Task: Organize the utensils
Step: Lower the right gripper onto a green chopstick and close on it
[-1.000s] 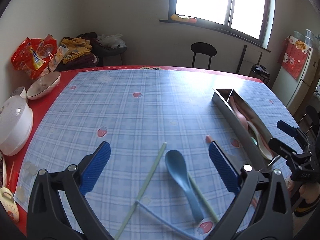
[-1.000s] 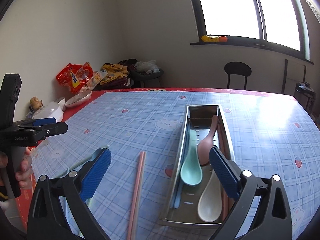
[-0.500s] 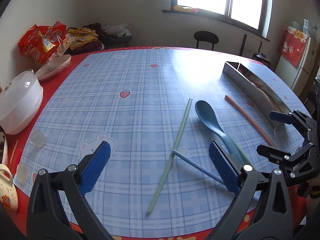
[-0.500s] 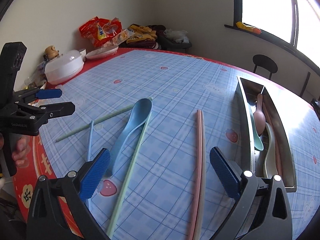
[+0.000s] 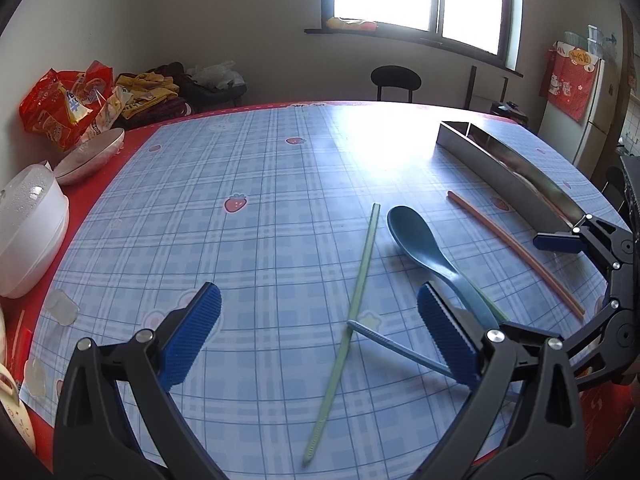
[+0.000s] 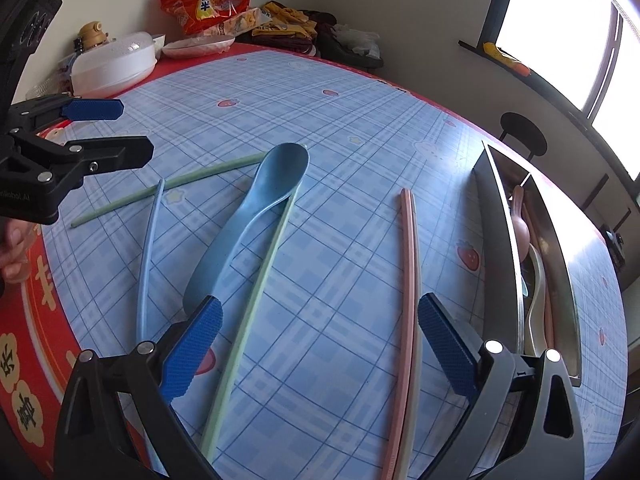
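Observation:
A blue spoon (image 5: 424,240) lies on the checked tablecloth among loose chopsticks: a green chopstick (image 5: 356,288), a blue chopstick (image 5: 400,348) and a pink chopstick (image 5: 516,248). My left gripper (image 5: 318,334) hovers open above them, holding nothing. In the right wrist view the blue spoon (image 6: 260,208) lies against a second green chopstick (image 6: 256,300), and my right gripper (image 6: 318,344) is open between that and the pink chopstick (image 6: 408,280). The steel tray (image 6: 496,240) to the right holds a pink spoon (image 6: 520,228) and a white spoon (image 6: 534,304). The left gripper (image 6: 134,130) shows at the left, open.
A white lidded container (image 5: 24,232), a shallow bowl (image 5: 90,154) and snack bags (image 5: 60,108) crowd the table's far left. A black chair (image 5: 396,80) stands behind the table under the window. The red table border runs near both grippers.
Both grippers drew back toward the near table edge. The right wrist view swung left, from the tray to the loose spoon and chopsticks. Nothing was picked up.

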Motion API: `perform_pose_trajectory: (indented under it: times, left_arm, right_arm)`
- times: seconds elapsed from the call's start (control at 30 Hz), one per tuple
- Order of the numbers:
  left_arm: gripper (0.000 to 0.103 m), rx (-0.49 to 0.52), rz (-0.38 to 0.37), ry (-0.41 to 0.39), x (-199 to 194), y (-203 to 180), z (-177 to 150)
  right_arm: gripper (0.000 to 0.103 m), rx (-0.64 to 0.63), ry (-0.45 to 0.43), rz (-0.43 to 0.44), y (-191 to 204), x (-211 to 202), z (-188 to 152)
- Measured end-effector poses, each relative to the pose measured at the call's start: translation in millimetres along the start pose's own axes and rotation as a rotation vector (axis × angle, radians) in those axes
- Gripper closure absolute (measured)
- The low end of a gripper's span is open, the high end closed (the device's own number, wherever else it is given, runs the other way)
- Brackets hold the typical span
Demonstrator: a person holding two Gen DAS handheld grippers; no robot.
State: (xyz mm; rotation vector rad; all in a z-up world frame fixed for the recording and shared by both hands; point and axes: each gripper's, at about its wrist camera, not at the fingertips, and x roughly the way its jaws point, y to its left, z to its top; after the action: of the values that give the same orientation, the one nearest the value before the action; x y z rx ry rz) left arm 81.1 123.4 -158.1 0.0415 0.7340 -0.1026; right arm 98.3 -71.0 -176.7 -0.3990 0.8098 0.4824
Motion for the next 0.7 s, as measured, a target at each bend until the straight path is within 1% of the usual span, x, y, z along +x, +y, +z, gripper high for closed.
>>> perform_pose_trajectory:
  times: [0.1,0.17,0.2,0.27,0.3,0.33,0.37,0.4,0.47,0.57,0.7]
  left_arm:
    - [0.006,-0.004,-0.003,-0.007,2.2,0.4,0.4]
    - [0.006,0.000,-0.002,-0.015,2.3,-0.5,0.0]
    - [0.006,0.002,-0.001,-0.021,2.0,-1.3,-0.7]
    - [0.006,0.003,-0.004,-0.030,1.2,-1.9,-1.5]
    - [0.006,0.001,-0.005,-0.034,0.8,-1.5,-1.4]
    - [0.006,-0.004,-0.009,-0.036,0.7,-0.8,-1.6]
    - [0.006,-0.010,-0.014,-0.037,0.7,-0.2,-2.2]
    - [0.006,-0.018,-0.019,-0.035,1.2,0.5,-3.1]
    - [0.006,-0.031,-0.027,-0.032,1.8,1.2,-5.4]
    - [0.006,-0.017,-0.029,-0.040,0.2,-1.9,-7.1]
    - [0.006,-0.004,-0.047,-0.021,3.5,-4.1,-7.6]
  right_arm:
    - [0.014,0.004,0.005,0.005,-0.6,1.4,-0.2]
    - [0.026,0.007,0.000,0.025,-1.3,1.0,0.4]
    - [0.029,0.009,-0.003,0.035,-2.0,0.7,0.4]
    - [0.045,0.020,-0.007,0.051,-4.5,0.7,0.6]
    - [0.048,0.028,-0.008,0.060,-6.4,1.0,0.7]
    - [0.055,0.038,-0.008,0.073,-8.4,1.4,0.8]
    - [0.060,0.048,-0.007,0.088,-10.8,2.0,1.0]
    - [0.063,0.057,-0.006,0.101,-13.0,2.8,1.2]
    - [0.077,0.077,-0.004,0.120,-17.0,4.4,1.6]
    - [0.087,0.098,-0.001,0.132,-21.4,5.9,2.6]
    - [0.088,0.106,-0.003,0.153,-24.4,7.6,3.5]
